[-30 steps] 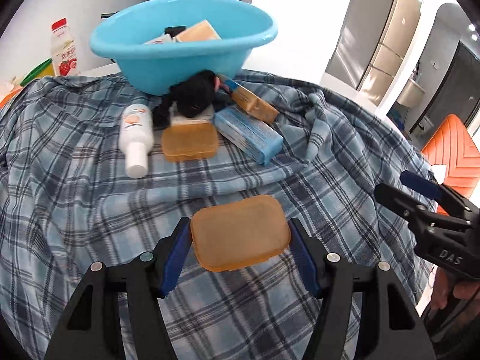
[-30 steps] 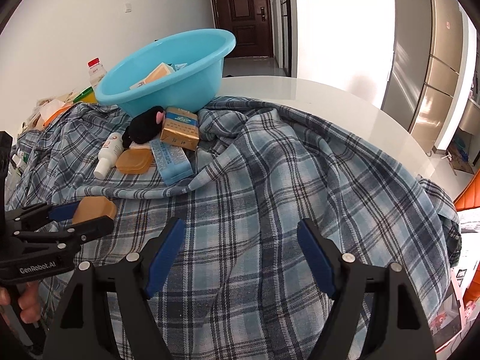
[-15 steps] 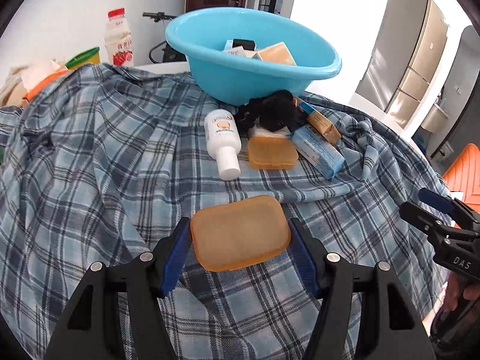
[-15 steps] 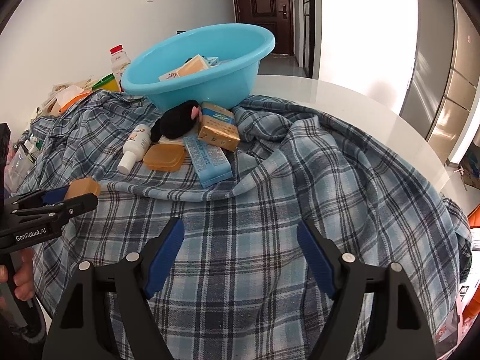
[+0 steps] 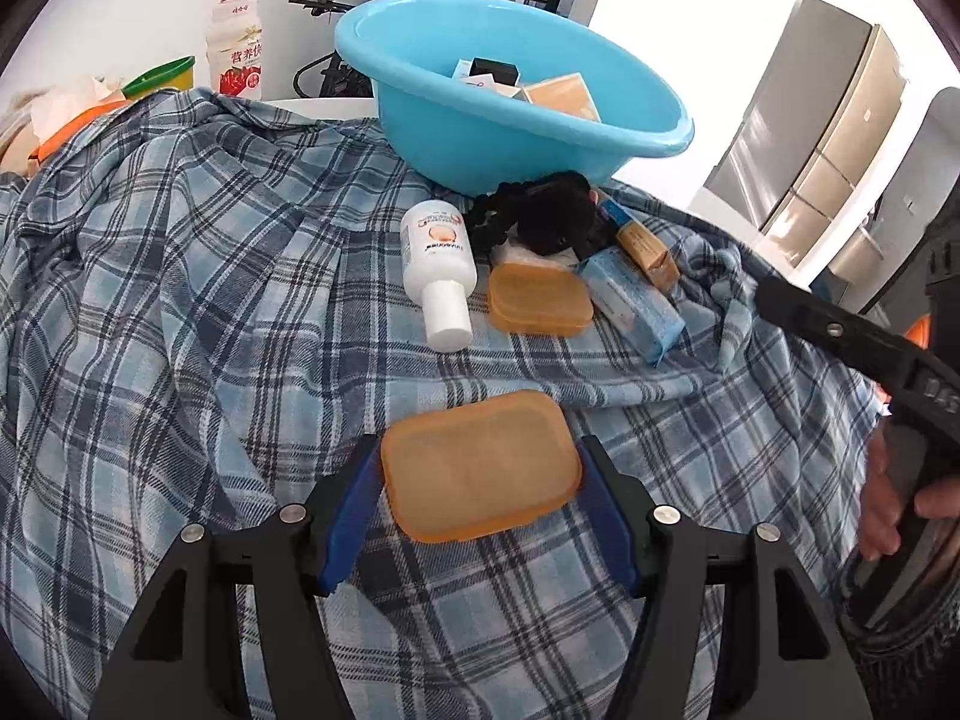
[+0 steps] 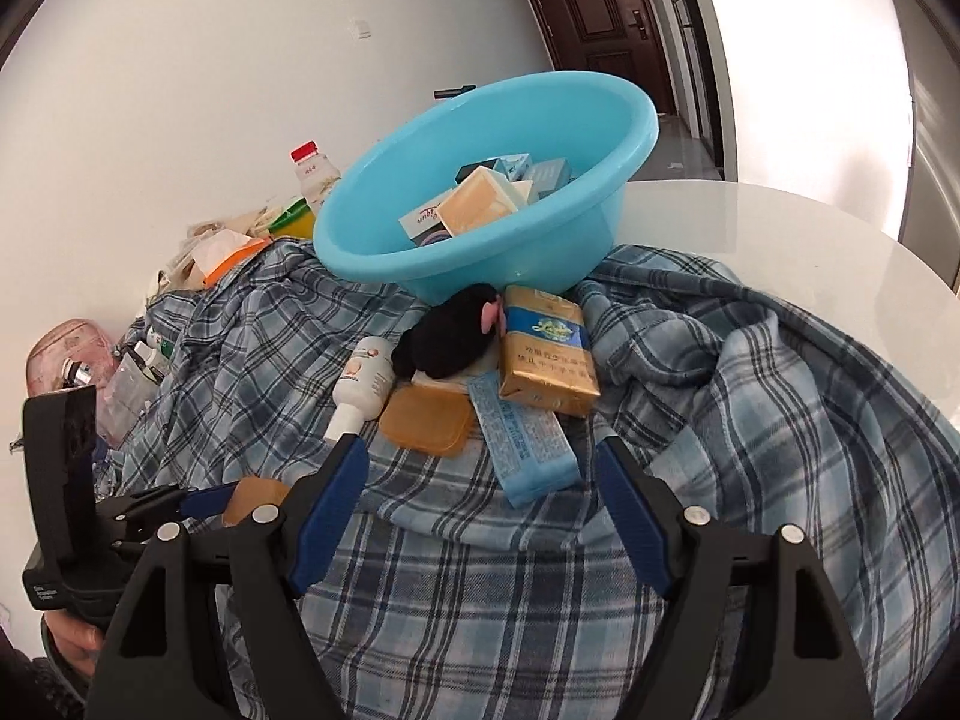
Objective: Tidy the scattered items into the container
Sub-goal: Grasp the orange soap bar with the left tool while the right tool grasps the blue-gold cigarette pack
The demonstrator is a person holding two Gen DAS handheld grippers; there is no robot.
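My left gripper [image 5: 480, 480] is shut on a flat translucent orange box [image 5: 480, 468], held above the plaid cloth. The same gripper [image 6: 198, 498] shows at the lower left of the right wrist view, with that orange box [image 6: 258, 495] in it. The blue basin [image 5: 468, 138] stands ahead and holds several boxes. In front of it lie a white bottle [image 5: 438, 264], a second orange box [image 5: 537, 300], a light blue box [image 5: 630, 306], a gold box [image 5: 645, 246] and a black plush [image 5: 552, 216]. My right gripper [image 6: 480, 456] is open just short of the light blue box [image 6: 522, 444], gripping nothing.
A blue plaid cloth [image 5: 180, 330] covers the round white table [image 6: 780, 228] in rumpled folds. A red-capped drink bottle [image 5: 235, 42], a green bowl [image 5: 159, 75] and loose packets [image 6: 228, 252] sit at the back left. A fridge [image 5: 840, 120] stands to the right.
The left view has swung so the basin and pile sit more to the right and closer. My right gripper has moved in toward the pile. Both grips are unchanged.
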